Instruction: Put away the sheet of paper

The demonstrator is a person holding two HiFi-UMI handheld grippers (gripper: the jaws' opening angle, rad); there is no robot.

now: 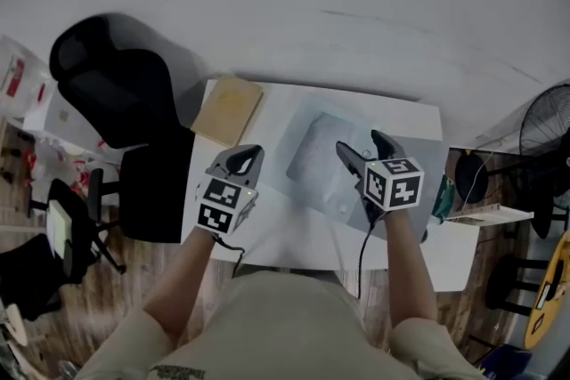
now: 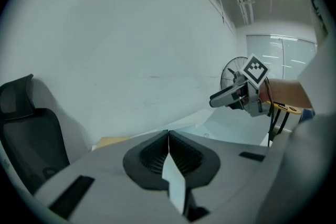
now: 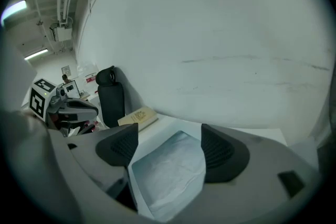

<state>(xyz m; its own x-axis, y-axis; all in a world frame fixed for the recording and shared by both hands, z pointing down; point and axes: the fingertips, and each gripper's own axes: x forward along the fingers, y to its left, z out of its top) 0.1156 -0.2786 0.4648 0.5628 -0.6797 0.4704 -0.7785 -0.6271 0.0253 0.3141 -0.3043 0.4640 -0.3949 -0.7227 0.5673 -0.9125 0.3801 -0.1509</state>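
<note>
Progress looks slight, judged from how things lie. At the far left corner of the counter (image 1: 294, 236) rests a tan pad (image 1: 228, 109), untouched and well apart from both tools. Just right of it hangs the left gripper (image 1: 248, 156), clenched, with a thin white sliver (image 2: 174, 181) pinched edge-on between its pads. That sliver is probably a paper edge, though I cannot tell whether it belongs to the task's sheet. The sheet of paper (image 1: 316, 151), pale and crinkled, lies flat in the middle of the counter, not yet stowed anywhere. Over its right part hovers the right gripper (image 1: 358, 142), released: its jaws stand wide apart with the sheet showing below and between them, neither pad pressing on it. Picking the sheet up and carrying it to its place are all left to do, and no view shows which place that is.
</note>
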